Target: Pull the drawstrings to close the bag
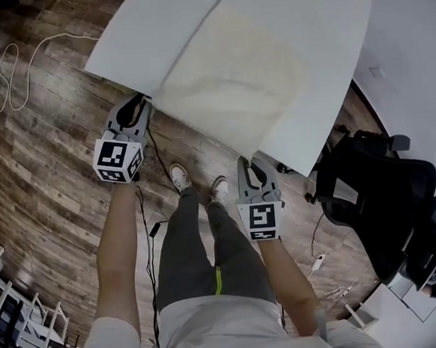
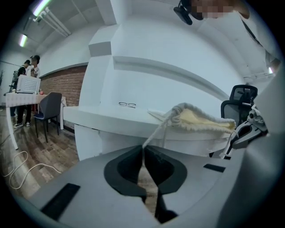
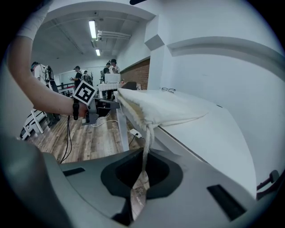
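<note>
A cream drawstring bag [image 1: 233,78] lies flat on the white table [image 1: 154,32], its gathered mouth at the near edge. My left gripper [image 1: 141,104] sits at the bag's left corner, just off the table edge. In the left gripper view its jaws [image 2: 143,151] are pinched together on a white drawstring [image 2: 156,131] that runs taut up to the bag's puckered mouth [image 2: 200,120]. My right gripper [image 1: 256,163] is at the bag's right corner. In the right gripper view its jaws [image 3: 144,167] are shut on the other drawstring [image 3: 147,142], which hangs down from the bag [image 3: 164,107].
A black office chair [image 1: 377,194] stands to the right of the table. A white cable [image 1: 14,65] snakes over the wooden floor at left. A pair of glasses [image 2: 127,105] lies on the table. Several people [image 2: 26,84] stand far off.
</note>
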Tool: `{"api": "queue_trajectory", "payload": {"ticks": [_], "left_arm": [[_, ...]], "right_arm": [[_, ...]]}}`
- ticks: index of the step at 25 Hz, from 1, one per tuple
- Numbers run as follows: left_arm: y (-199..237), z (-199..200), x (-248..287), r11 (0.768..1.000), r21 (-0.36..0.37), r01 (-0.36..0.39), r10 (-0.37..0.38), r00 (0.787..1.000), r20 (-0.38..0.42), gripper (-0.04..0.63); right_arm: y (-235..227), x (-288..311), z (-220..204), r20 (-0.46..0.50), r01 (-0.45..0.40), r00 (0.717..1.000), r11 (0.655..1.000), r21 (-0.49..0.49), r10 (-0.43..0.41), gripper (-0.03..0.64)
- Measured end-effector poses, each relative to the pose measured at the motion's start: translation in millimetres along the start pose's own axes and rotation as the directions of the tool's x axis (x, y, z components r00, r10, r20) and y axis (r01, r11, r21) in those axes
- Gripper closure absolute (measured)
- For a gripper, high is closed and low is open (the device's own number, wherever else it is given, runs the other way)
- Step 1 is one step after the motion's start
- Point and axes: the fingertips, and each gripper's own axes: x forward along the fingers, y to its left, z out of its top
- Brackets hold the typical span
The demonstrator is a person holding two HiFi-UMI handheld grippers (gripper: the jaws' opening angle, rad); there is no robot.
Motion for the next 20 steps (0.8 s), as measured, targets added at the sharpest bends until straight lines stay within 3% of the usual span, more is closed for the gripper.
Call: {"api": "queue_trajectory", "payload": {"ticks": [1,4,10,14,17,20], "left_arm": [[0,0,0,1.000,0.003,0.001,-0.001,1.000,-0.003,0.572],[1,1,0,1.000,0.019,-0.013,0.013,1.000,-0.009,0.572],[16,17,-25,0.988,0.017,-0.151,0.150,0.988,0.042,0.577],[14,42,-48,0.974,0.075,-0.212,0.206,0.975,0.078,0.577],[10,60,-62,0.948,0.162,-0.273,0.265,0.962,0.073,0.577],[15,68,-73,0.906,0.244,-0.346,0.347,0.937,0.040,0.577]], "right_arm": [[0,-2,1,0.006,0.003,1.000,1.000,0.004,-0.003,0.580],[-2,-8,8,0.031,0.017,0.999,1.000,0.013,-0.018,0.581],[-15,-27,23,0.078,0.042,0.996,0.999,-0.011,-0.041,0.581],[-32,-40,31,0.101,0.092,0.991,0.996,0.003,-0.092,0.581],[-50,-54,40,0.119,0.140,0.983,0.990,0.005,-0.139,0.581],[-69,-71,49,0.131,0.194,0.973,0.981,-0.002,-0.192,0.581]]}}
